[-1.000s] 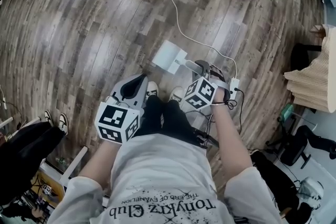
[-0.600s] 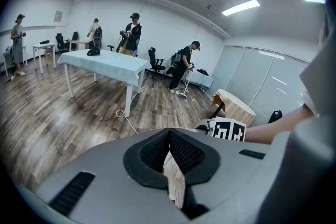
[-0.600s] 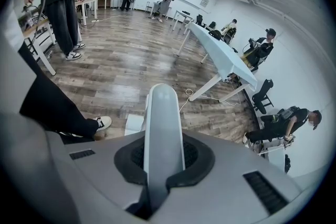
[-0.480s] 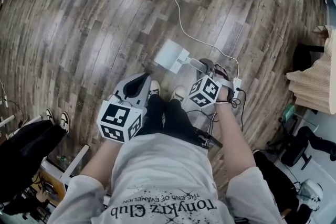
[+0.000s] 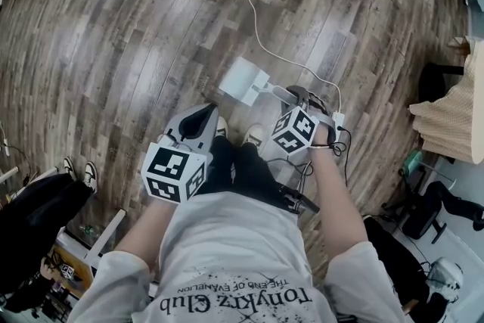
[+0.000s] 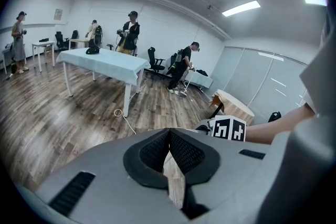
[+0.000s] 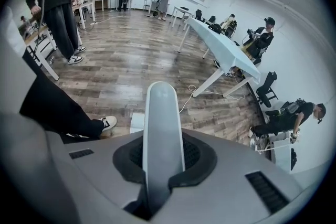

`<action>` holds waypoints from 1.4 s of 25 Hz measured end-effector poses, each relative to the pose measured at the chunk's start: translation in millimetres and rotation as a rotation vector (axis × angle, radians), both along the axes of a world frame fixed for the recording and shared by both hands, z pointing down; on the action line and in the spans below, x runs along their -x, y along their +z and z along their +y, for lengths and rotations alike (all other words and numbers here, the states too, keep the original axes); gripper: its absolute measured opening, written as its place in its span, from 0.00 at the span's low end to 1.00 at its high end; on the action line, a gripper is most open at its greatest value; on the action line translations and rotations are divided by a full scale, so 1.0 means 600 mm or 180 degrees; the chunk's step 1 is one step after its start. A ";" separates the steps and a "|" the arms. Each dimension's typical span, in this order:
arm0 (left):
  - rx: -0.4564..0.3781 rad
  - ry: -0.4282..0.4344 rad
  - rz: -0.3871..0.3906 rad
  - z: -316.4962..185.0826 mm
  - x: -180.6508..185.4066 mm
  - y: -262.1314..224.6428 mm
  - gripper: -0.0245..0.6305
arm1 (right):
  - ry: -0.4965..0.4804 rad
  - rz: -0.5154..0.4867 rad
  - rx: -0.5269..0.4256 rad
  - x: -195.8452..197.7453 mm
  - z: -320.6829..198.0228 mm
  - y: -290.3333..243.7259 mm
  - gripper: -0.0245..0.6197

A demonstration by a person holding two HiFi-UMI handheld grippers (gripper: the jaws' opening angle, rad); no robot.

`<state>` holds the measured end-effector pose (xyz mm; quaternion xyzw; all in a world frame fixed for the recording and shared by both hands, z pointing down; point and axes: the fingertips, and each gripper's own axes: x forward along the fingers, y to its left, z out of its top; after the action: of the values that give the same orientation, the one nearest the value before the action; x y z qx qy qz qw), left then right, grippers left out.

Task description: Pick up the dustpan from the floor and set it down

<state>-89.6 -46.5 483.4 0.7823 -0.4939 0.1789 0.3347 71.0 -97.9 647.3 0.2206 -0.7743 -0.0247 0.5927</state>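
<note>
Right gripper view: pinching the dustpan (image 7: 161, 107) handle in the right gripper (image 7: 163, 160) jaws, just easing open. Resting pan on floor (image 5: 151, 49) just beyond shoes (image 5: 253, 136). Holding left gripper (image 6: 169, 132) jaws closed, empty. Likely handling light, stiff, slick; gripping mid-handle.

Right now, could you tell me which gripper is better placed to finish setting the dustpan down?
Right. The right gripper has the dustpan handle between its jaws, which have just been opening, and the pan seems down on the floor. The left gripper is shut, empty, away from it.
</note>
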 end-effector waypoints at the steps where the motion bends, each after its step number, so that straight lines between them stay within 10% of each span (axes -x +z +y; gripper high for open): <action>1: -0.0004 0.0002 0.0005 0.000 -0.001 -0.001 0.07 | 0.0005 -0.0002 0.0026 -0.001 0.001 0.000 0.14; 20: -0.0098 -0.0001 0.0001 0.007 0.002 -0.019 0.07 | -0.0001 -0.0188 0.0349 0.002 0.027 -0.022 0.36; 35: -0.0185 0.0110 -0.0023 0.040 -0.013 -0.045 0.07 | 0.0246 -0.0638 0.0033 0.007 0.035 -0.129 0.37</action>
<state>-81.6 -22.6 456.4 0.7995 -0.4864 0.1730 0.3069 67.0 -76.8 570.1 0.2486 -0.8207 0.0244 0.5139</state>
